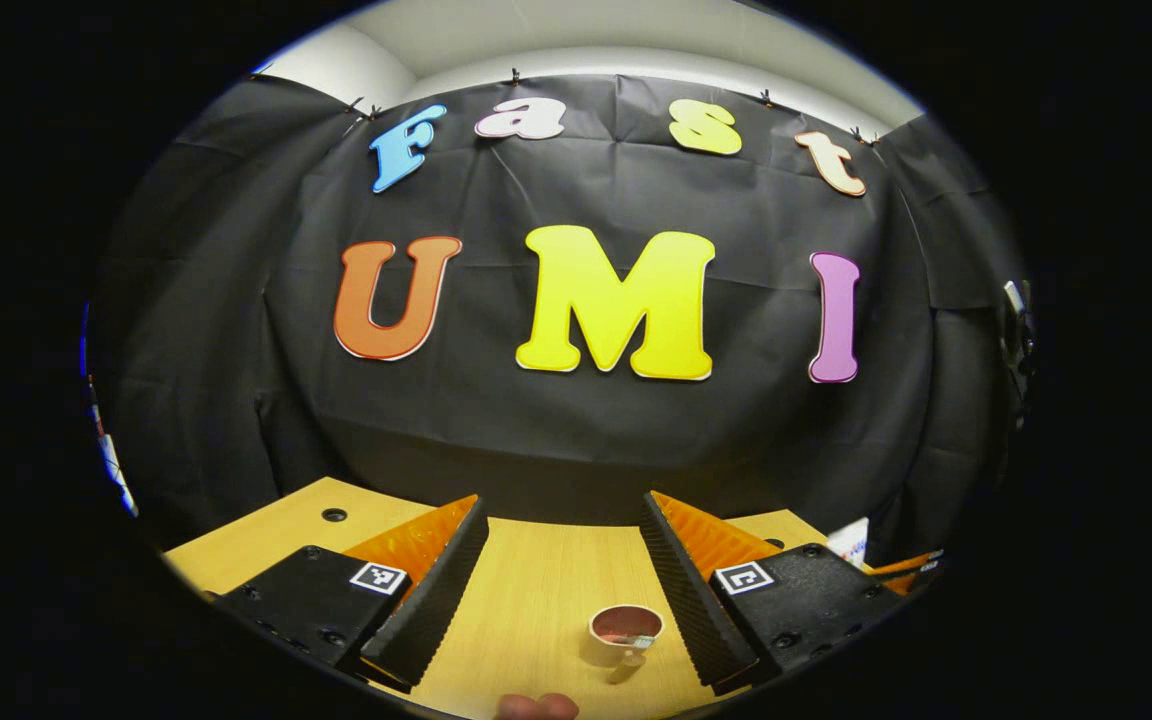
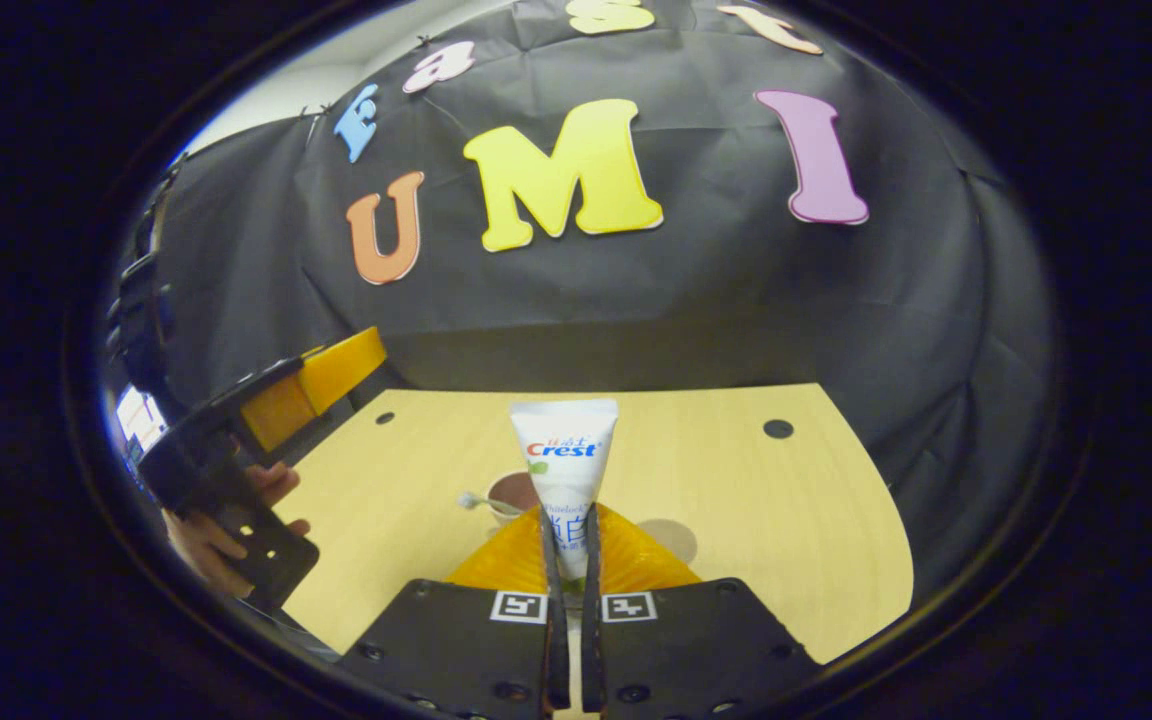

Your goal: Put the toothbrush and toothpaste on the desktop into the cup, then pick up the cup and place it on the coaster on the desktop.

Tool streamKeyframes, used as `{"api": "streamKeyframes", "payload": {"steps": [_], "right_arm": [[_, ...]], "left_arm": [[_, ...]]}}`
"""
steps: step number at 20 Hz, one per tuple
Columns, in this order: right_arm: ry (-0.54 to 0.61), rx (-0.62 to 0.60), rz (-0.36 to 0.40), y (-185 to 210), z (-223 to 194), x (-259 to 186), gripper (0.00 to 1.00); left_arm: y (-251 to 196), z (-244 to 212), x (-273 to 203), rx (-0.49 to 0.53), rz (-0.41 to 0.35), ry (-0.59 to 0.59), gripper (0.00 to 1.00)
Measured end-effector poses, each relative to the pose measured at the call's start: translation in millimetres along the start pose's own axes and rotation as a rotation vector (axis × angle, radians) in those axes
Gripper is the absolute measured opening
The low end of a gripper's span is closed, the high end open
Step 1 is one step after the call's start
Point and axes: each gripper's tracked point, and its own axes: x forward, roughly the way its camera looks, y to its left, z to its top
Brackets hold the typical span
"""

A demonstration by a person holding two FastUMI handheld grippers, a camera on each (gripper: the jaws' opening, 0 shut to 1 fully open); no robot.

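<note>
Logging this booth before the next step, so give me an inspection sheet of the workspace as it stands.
Surface: light wooden desktop with round cable holes.
Job's things: cup upright on the desktop, toothbrush already in it with its head over the rim; toothpaste held upright off the desktop; coaster lying flat beside the cup, nothing on it.
Clutter: nothing seen.
Grippers: left gripper has its jaws wide apart, holding nothing, cup ahead of it; right gripper has its jaws closed on the toothpaste.
Cables: nothing seen.
Surroundings: black cloth wall behind the desktop; a hand holds the left gripper.
</note>
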Motion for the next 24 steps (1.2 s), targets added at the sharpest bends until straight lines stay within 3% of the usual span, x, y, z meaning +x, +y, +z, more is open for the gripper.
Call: {"api": "streamKeyframes", "payload": {"steps": [8,13,24], "right_arm": [[-0.179,-0.051,0.105,47.5,61.1,79.4,0.07],[-0.253,-0.079,0.176,73.3,64.0,115.5,0.05],[-0.221,-0.095,0.135,74.4,32.4,141.7,0.05]], "left_arm": [[45.9,17.1,-20.1,-0.020,0.087,0.017,0.96],[65.1,10.2,-20.9,-0.020,0.130,0.034,0.96],[89.5,-0.5,-20.8,-0.008,0.153,0.059,0.96]]}}
